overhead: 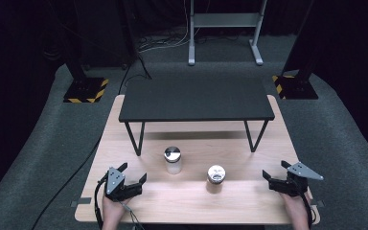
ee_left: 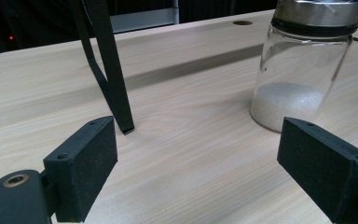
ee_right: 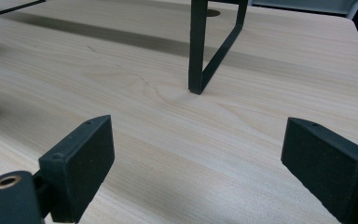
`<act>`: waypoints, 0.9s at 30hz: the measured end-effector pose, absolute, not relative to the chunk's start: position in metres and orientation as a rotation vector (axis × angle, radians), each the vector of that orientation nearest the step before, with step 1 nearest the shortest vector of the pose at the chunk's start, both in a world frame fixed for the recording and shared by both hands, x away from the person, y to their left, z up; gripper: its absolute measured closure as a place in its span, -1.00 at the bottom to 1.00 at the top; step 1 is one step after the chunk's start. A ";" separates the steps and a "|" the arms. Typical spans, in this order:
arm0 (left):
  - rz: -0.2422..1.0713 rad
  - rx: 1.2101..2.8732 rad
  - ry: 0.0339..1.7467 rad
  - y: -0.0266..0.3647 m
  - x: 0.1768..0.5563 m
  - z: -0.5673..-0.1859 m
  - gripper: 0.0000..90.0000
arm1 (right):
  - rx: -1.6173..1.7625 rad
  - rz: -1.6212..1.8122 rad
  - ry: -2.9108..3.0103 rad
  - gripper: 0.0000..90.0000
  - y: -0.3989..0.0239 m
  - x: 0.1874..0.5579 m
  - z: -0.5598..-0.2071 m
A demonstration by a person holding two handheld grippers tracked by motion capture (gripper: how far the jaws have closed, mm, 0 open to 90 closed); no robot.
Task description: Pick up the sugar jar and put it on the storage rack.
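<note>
The upright jar [overhead: 173, 160] of white powder stands on the table [overhead: 124, 201] ahead and right of the left gripper [overhead: 133, 178], nearer than the right gripper [overhead: 274, 171], both spread empty.

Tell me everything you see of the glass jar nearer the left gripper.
The glass jar is a clear, round container with a shiny metal lid on a dark collar. White grains fill roughly its bottom third. It stands upright on the wooden table, in front of the black shelf, lid on. Nothing touches it; the left gripper stands open beside it.

Clear glass jar [ee_left: 303, 70], matt wooden table [ee_left: 191, 140]
</note>
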State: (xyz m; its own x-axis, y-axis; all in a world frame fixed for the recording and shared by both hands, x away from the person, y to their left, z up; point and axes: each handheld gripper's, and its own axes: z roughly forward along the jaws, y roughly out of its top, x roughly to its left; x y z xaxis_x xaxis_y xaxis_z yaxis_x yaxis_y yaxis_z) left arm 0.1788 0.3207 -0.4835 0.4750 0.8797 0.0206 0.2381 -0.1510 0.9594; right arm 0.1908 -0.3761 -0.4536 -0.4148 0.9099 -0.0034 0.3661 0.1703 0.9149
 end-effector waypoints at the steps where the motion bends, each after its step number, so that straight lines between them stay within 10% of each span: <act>1: 0.755 1.661 0.975 0.321 0.179 -0.484 -0.75 | 1.202 1.218 1.876 -0.82 -0.376 0.191 -0.454; 27: 0.758 1.665 0.982 0.320 0.179 -0.483 -0.76 | 1.205 1.216 1.874 -0.82 -0.376 0.191 -0.454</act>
